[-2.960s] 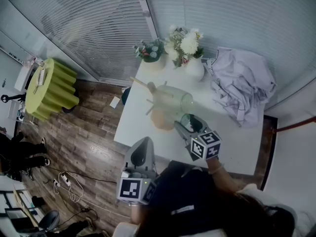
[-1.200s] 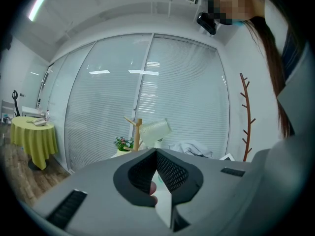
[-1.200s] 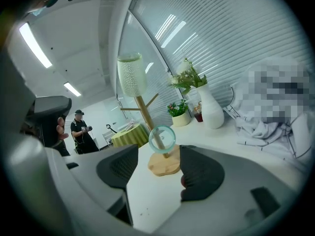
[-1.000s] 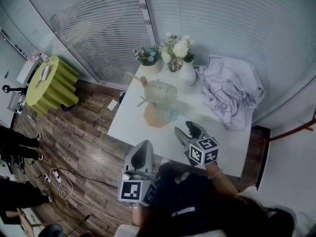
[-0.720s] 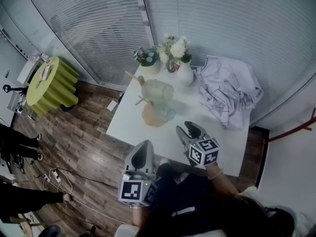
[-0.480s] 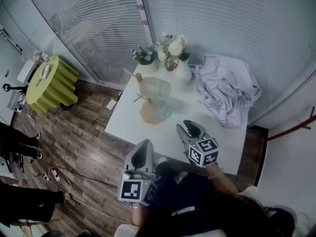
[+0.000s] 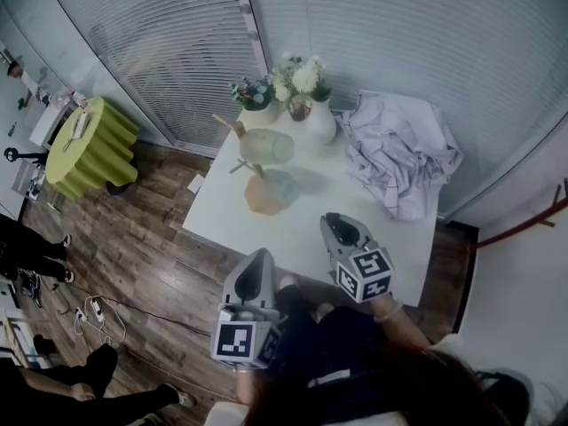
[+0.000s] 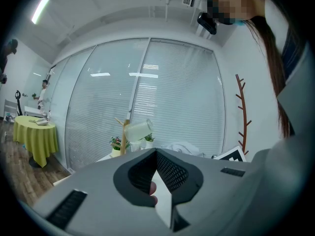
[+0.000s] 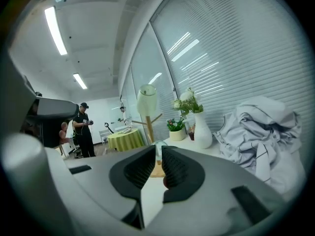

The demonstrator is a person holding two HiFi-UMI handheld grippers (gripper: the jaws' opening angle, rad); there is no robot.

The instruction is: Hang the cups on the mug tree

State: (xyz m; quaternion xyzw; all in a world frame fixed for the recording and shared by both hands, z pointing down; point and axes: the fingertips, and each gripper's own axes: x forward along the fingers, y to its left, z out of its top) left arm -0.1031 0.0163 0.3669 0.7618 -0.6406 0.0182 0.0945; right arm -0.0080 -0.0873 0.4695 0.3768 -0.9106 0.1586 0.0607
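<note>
The wooden mug tree (image 7: 232,131) stands on its round base (image 7: 259,199) at the table's far left. A pale green cup (image 7: 266,146) hangs on it, and a clear glass cup (image 7: 286,183) sits by the base. My right gripper (image 7: 339,227) hovers over the near part of the table, well short of both cups. Its jaws are closing with only a narrow gap and nothing between them. In the right gripper view that cup (image 9: 158,149) shows far off through the gap, with the hung cup (image 9: 146,100) above. My left gripper (image 7: 256,272) is off the table's near edge, shut and holding nothing.
The white table (image 7: 293,233) carries a white vase of flowers (image 7: 319,124), a small flower pot (image 7: 253,96) and a crumpled pale cloth (image 7: 399,158) at the right. A yellow-green round table (image 7: 89,149) and people stand on the wooden floor to the left.
My right gripper's jaws have gone from wide apart to nearly together, with nothing in them. The table and mug tree have slid up and left in the head view. The left gripper is unchanged.
</note>
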